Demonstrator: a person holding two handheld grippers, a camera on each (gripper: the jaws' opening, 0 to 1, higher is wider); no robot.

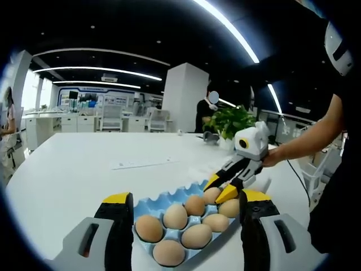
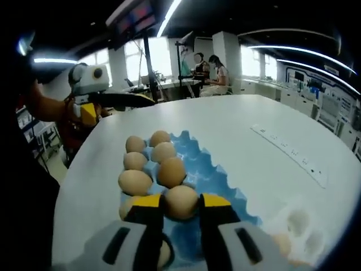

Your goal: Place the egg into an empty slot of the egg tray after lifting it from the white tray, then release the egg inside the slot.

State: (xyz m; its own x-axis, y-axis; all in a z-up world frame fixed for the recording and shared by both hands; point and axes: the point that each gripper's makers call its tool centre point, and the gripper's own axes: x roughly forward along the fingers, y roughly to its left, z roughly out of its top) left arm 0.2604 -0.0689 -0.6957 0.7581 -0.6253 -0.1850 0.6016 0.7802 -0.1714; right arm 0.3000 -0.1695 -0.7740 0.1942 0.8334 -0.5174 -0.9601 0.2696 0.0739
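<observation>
Room: open office under long ceiling light strips; my rig works over a white desk (image 1: 67, 169).
Egg tray: blue egg tray (image 2: 211, 169) near the desk edge closest to me, most slots filled with brown eggs.
Egg: I see the egg (image 2: 181, 201) between my right gripper (image 2: 181, 204) jaws, low over a tray slot on the tray's near side; its long axis seems roughly upright, though I cannot tell which end points up.
Right gripper: yellow-tipped jaws pinching the egg from both sides; in the left gripper view it (image 1: 224, 188) reaches over the tray's far corner.
Left gripper: my left gripper (image 1: 183, 206) jaws spread wide, flanking the tray's near end, touching nothing.
Background: a potted plant (image 1: 230, 121) at the far desk edge.
</observation>
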